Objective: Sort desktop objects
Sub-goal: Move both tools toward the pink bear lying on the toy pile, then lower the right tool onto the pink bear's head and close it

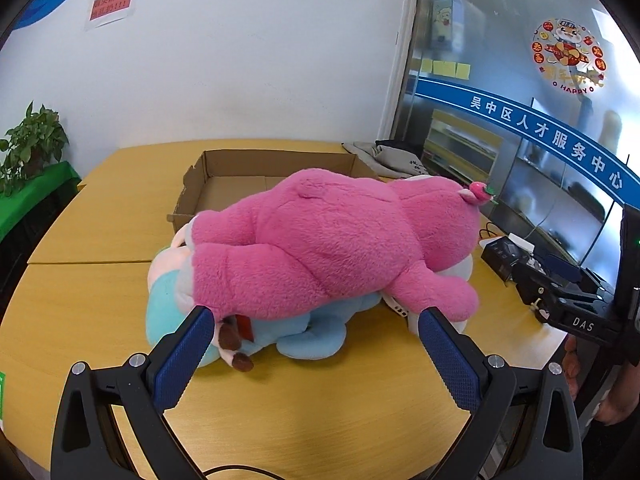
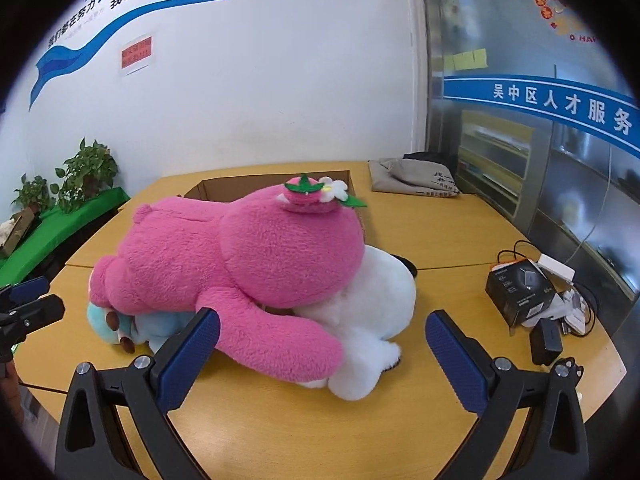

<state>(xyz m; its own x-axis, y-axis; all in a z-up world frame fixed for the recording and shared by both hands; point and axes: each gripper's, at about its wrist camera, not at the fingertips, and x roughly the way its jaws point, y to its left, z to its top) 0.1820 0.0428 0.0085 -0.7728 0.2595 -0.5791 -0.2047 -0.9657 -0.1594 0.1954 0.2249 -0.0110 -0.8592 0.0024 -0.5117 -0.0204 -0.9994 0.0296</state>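
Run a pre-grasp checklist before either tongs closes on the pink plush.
1. Left tongs open, straddling the pink plush leg: ok.
2. Right tongs open, around its arm: ok.
3. Pink plush on top of the pile, nothing lying over it: ok.
4. Blue plush and white plush free of the pink one: cannot tell; it lies on both.
5. Cardboard box open, visible part bare: ok.
6. Black carton and cables outside the lift path: ok.
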